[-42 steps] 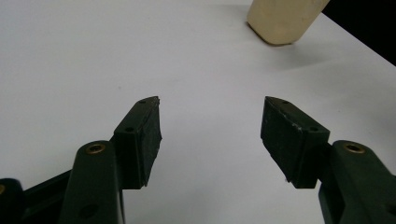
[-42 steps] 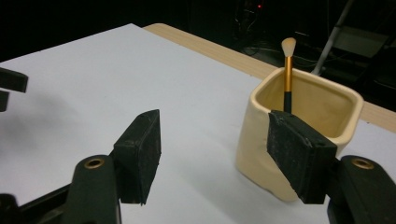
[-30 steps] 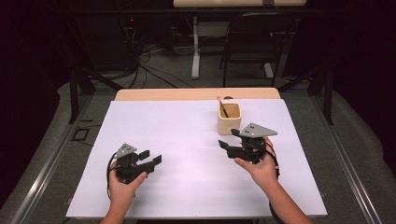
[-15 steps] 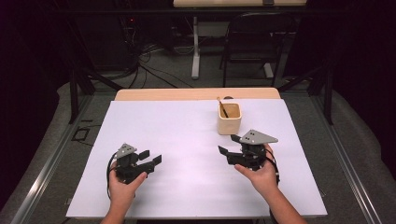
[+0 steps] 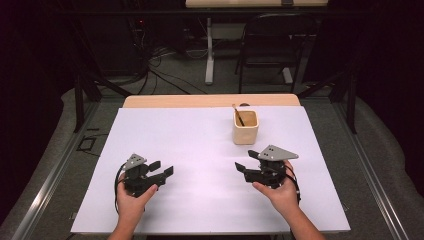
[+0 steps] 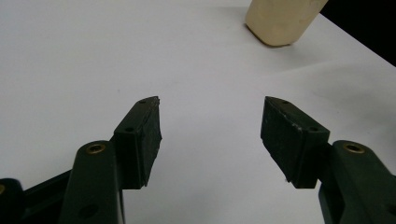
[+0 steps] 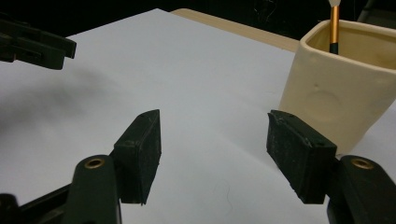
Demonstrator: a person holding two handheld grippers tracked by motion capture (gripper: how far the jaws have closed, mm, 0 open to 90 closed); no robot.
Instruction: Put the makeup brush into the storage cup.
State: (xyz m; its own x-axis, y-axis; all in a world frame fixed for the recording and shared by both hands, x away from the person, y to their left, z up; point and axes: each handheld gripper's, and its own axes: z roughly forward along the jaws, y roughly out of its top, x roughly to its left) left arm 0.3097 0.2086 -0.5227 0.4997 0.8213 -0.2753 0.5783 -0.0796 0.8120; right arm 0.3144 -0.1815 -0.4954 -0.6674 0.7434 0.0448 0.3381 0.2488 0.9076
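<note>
Pulled back toward the person, the right gripper (image 5: pixel 246 167) now sits well short of the cream cup (image 5: pixel 245 127); the left gripper (image 5: pixel 162 169) has stayed put. Both hold their jaws wide open, empty. One square-sided cup stands on the white desk (image 5: pixel 190 135), holding one orange-handled stick (image 7: pixel 334 28).
</note>
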